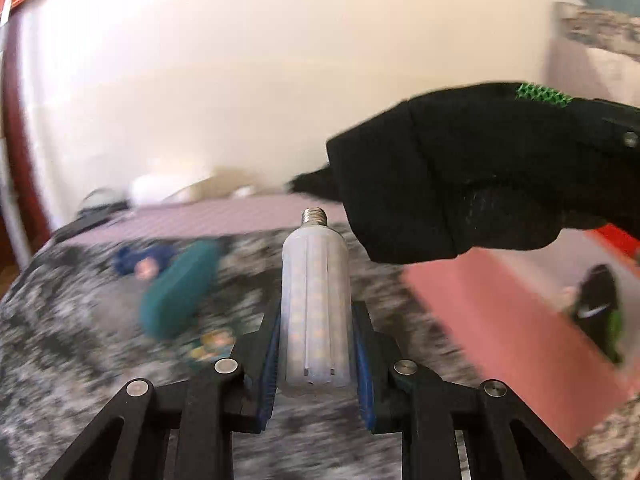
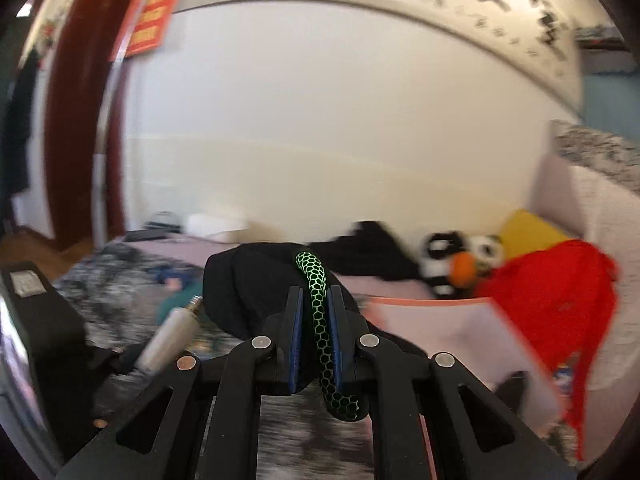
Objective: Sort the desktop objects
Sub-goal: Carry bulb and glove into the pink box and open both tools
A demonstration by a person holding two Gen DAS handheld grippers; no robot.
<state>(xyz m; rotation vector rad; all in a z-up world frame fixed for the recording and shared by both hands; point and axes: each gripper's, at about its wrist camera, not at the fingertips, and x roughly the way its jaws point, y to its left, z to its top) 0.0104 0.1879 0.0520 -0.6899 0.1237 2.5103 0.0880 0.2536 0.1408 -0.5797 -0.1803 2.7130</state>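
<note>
My left gripper (image 1: 316,316) is shut on a white LED corn bulb (image 1: 316,304), held above the grey mottled surface (image 1: 80,340) with its screw base pointing away. The bulb also shows in the right wrist view (image 2: 170,336). My right gripper (image 2: 316,300) is shut on the green-and-black honeycomb strap (image 2: 318,308) of a black cloth pouch (image 2: 248,288). The pouch hangs in the air at the upper right of the left wrist view (image 1: 460,176), just beyond the bulb's tip.
A teal case (image 1: 176,288) and a blue object (image 1: 140,260) lie left on the mottled surface. A pink tray (image 1: 500,320) lies to the right. A red cloth (image 2: 560,292), panda plush toys (image 2: 448,260) and a yellow cushion (image 2: 528,232) sit at the right.
</note>
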